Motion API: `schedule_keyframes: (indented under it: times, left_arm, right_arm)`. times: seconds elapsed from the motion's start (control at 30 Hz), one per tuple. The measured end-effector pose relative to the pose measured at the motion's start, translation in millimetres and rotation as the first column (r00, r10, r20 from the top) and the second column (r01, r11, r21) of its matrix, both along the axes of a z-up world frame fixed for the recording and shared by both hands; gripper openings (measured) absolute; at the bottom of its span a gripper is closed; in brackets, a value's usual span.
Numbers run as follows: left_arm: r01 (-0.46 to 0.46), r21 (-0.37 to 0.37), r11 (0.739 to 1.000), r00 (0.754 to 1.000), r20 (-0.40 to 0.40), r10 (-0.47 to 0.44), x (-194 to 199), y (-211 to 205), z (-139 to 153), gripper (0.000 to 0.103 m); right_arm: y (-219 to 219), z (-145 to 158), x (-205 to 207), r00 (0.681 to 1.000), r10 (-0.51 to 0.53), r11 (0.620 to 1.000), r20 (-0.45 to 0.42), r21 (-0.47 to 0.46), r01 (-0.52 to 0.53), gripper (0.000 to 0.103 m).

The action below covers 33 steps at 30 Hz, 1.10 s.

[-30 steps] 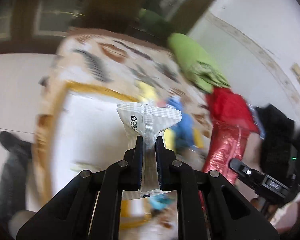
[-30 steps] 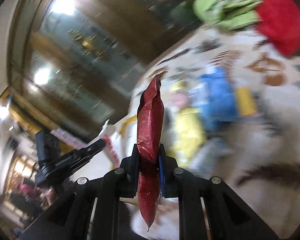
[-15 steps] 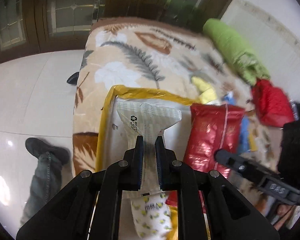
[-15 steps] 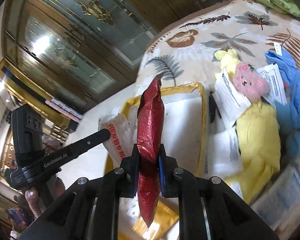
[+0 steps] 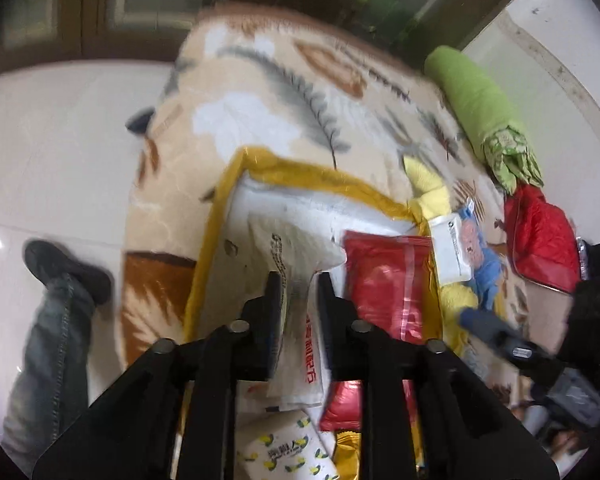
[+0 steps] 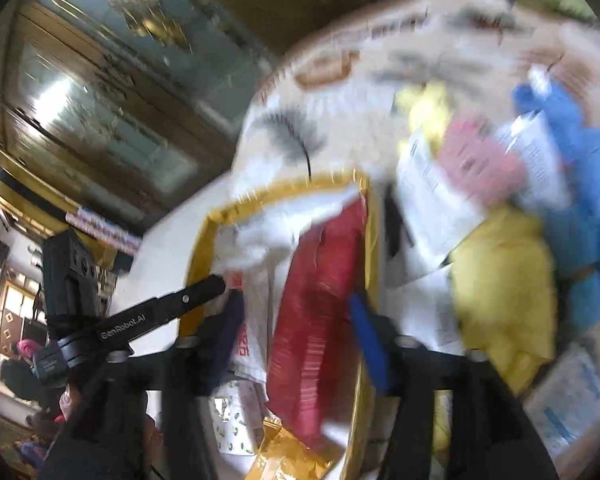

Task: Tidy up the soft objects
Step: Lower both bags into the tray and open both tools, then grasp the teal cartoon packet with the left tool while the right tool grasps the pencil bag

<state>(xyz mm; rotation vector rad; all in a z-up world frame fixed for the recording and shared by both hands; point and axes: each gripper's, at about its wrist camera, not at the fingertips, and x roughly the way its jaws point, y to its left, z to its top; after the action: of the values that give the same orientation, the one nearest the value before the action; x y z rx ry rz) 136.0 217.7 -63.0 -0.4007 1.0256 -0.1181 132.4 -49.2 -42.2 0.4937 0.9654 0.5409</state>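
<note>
Left wrist view, nearest first: the left claw (image 5: 298,288) has just been opening — its jaws stand a little apart with the white packet (image 5: 296,248) between them, and whether the pads still pinch it is hard to judge; it looks let go. The packet lies over the yellow-rimmed bag (image 5: 220,216), whose white inside shows on the near left of the bed (image 5: 260,92). Just right of it, inside the same bag, lies the red packet (image 5: 384,280), and nearer still a small pack printed with lemons (image 5: 288,452).

Right wrist view: the right claw (image 6: 296,320) has also just been opening and stands wide; the red packet sits between its jaws but loose, the blue pad (image 6: 370,340) clear of it, though blur hides the other side. The left claw shows at the left of this view.

Step in hand, as I read it: dropping both packets into the bag — the release is nearly done. Next, both claws need to lift clear without snagging the packets, then reach right and farther to what lies loose on the bed: the yellow plush (image 6: 500,280), the pink toy (image 6: 480,160), the blue one (image 6: 572,168). Farthest, by the wall, sit a green roll (image 5: 476,108) and a red bundle (image 5: 540,240).
</note>
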Motion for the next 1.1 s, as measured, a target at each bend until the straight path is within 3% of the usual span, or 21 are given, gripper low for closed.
schedule_keyframes:
  times: [0.03, 0.13, 0.2, 0.3, 0.4, 0.5, 0.57, 0.67, 0.87, 0.93, 1.0, 1.03, 1.1]
  left_arm:
    - [-0.02, 0.048, 0.999, 1.0, 0.007, 0.02, -6.4, -4.1, 6.7, 0.044]
    - [-0.039, 0.126, 0.991, 0.997, 0.074, 0.03, -33.0, -23.3, 26.9, 0.048]
    - [-0.015, 0.104, 0.994, 0.992, 0.128, 0.002, -53.5, -42.8, 40.3, 0.049]
    - [0.092, 0.057, 0.994, 0.981, 0.169, -0.101, -78.0, -87.5, 53.0, 0.066]
    - [0.238, 0.01, 0.971, 0.962, 0.139, -0.237, -88.9, -135.4, 49.1, 0.067]
    - [0.348, 0.068, 0.935, 0.935, 0.044, -0.352, -91.2, -176.1, 33.7, 0.067]
    - [0.336, 0.1, 0.936, 0.938, 0.052, -0.342, -97.5, -182.9, 28.0, 0.067]
    - [0.275, 0.045, 0.96, 0.959, 0.065, -0.277, -101.8, -171.1, 18.8, 0.067]
    - [0.244, -0.023, 0.97, 0.967, 0.082, -0.241, -107.2, -152.8, 12.5, 0.067]
    - [0.258, -0.052, 0.965, 0.964, 0.078, -0.253, -106.3, -151.8, 10.6, 0.067]
    - [0.263, -0.051, 0.963, 0.963, 0.066, -0.26, -105.1, -153.7, 7.7, 0.067]
    - [0.267, -0.052, 0.962, 0.963, 0.058, -0.264, -104.3, -155.1, 5.9, 0.067]
    - [0.281, -0.051, 0.958, 0.959, 0.045, -0.279, -103.4, -158.4, 3.8, 0.067]
  right_arm:
    - [-7.2, 8.2, -10.2, 1.0, 0.003, 1.0, 0.022, -0.005, -0.003, 0.068]
    - [-35.0, 24.6, -44.2, 0.996, -0.023, 0.998, 0.086, -0.056, 0.028, 0.068]
    - [-56.1, 25.6, -63.4, 0.994, -0.051, 0.994, 0.096, -0.089, 0.06, 0.069]
    - [-91.8, 13.6, -84.4, 0.994, -0.09, 0.991, 0.055, -0.091, 0.095, 0.069]
    - [-126.7, -5.9, -101.2, 0.992, -0.122, 0.991, -0.017, -0.057, 0.121, 0.069]
    - [-143.9, -24.9, -109.6, 0.989, -0.115, 0.993, -0.094, 0.007, 0.116, 0.069]
    - [-143.5, -34.7, -112.2, 0.988, -0.077, 0.995, -0.135, 0.055, 0.085, 0.069]
    - [-128.7, -39.1, -113.4, 0.99, -0.041, 0.998, -0.137, 0.036, 0.046, 0.069]
    - [-94.1, -53.4, -94.8, 0.982, 0.0, 1.0, -0.188, 0.011, 0.002, 0.068]
    - [-81.4, -59.5, -89.2, 0.979, 0.002, 0.999, -0.205, -0.042, -0.011, 0.065]
    - [-74.2, -67.7, -85.8, 0.973, -0.003, 0.997, -0.23, -0.079, -0.015, 0.051]
    - [-72.2, -74.0, -85.4, 0.968, 0.001, 0.997, -0.25, -0.069, -0.019, 0.036]
    - [-78.0, -78.5, -89.0, 0.966, -0.008, 0.999, -0.258, -0.051, -0.005, 0.028]
